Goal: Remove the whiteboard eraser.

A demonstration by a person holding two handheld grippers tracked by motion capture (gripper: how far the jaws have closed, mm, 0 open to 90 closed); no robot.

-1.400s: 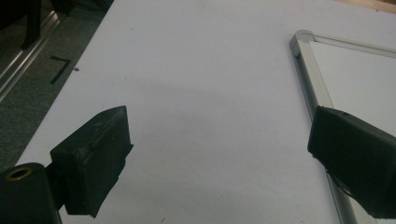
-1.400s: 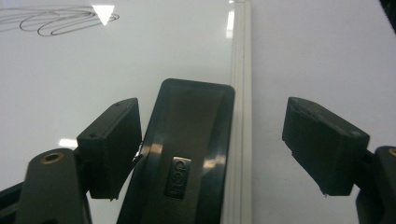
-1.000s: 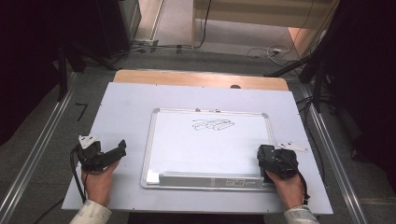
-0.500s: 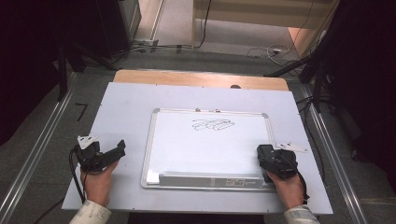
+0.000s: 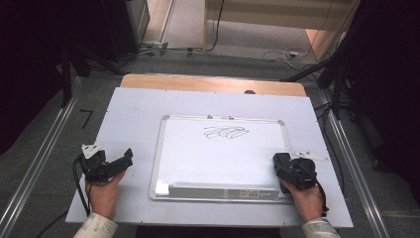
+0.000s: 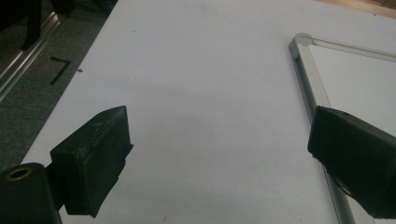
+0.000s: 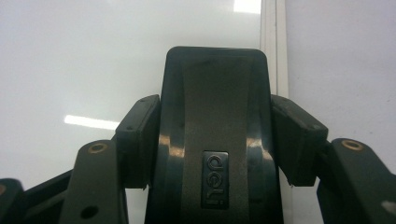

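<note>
The word "deli" stands in raised letters on a small dark plate set into the black eraser (image 7: 215, 135), read sideways in the right gripper view. A black mark shaped like a "7" stands on the grey floor (image 5: 86, 118) left of the table. The label on the whiteboard's (image 5: 223, 148) bottom tray and the scribble near its top are too small to read.

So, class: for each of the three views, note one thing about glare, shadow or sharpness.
High view: dark surroundings, evenly lit whiteboard. Left gripper view: near jaws soft, the table shaded around them. Right gripper view: bright lamp reflections on the whiteboard, highlights on the glossy black eraser.
</note>
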